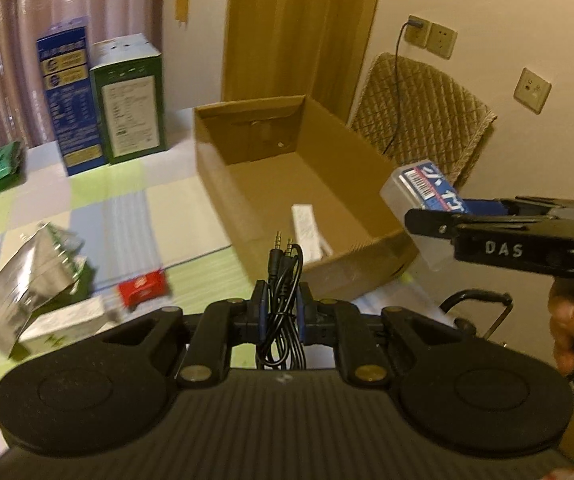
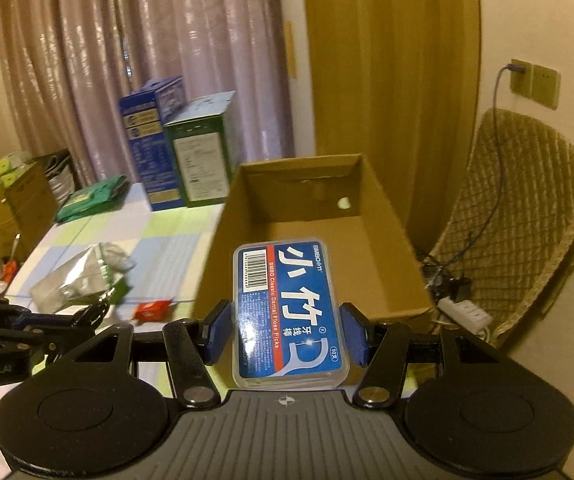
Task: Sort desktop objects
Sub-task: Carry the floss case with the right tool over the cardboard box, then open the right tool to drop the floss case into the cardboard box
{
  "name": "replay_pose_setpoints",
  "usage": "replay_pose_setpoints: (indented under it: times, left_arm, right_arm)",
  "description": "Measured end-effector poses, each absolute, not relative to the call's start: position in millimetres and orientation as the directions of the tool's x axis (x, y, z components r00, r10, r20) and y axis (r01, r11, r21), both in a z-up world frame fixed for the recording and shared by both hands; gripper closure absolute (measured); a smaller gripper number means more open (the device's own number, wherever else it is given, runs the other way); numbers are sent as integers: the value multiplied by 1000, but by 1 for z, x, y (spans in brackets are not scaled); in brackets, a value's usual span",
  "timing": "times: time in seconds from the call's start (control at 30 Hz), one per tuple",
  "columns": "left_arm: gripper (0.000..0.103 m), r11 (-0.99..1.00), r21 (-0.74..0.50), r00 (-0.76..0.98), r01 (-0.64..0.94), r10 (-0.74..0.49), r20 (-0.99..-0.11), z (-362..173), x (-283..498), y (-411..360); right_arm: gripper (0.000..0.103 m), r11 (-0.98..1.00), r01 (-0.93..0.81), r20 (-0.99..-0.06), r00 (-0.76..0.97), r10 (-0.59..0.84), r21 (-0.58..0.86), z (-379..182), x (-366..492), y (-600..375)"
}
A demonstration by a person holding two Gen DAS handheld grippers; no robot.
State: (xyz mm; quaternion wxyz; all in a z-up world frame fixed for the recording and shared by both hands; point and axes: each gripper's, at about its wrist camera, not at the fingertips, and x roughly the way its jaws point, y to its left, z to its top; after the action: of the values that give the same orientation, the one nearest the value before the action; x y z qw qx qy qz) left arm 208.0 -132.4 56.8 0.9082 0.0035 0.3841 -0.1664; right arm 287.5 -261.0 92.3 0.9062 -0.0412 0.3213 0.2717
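Left gripper (image 1: 282,307): fingers narrow, pinched on a bundled black audio cable (image 1: 283,300), thin, limp and glossy; loops hang below the pads, two jack plugs stick up above them. Right gripper (image 2: 287,330): fingers set to the width of a dental floss pick case (image 2: 290,314), clamped on its long sides; hard clear plastic, rounded corners, blue printed label. Case's long axis runs straight forward along the fingers, toward the cardboard box (image 2: 207,264). Key relation: the open box lies directly ahead of and below both loads; the case already overlaps the box's near rim in the right wrist view, so the right hand looks the nearer to a drop, though fisheye distortion makes height above the rim uncertain. Box is matte corrugated brown, open-topped; a small white carton (image 1: 307,232) lies on its floor. On the checked counter (image 1: 135,208), left of the box: a crinkled foil pouch (image 1: 31,276), a small red packet (image 1: 143,289). Farthest: two upright cartons, blue (image 1: 69,96) and green (image 1: 129,98).
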Motion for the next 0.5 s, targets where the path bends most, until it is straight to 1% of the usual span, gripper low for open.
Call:
replay_pose_setpoints:
  times: [0.5]
  left_arm:
    - [93, 932, -154, 638, 327, -338, -692, 45, 290, -171]
  right_arm:
    - [48, 869, -485, -630, 645, 432, 98, 80, 362, -263]
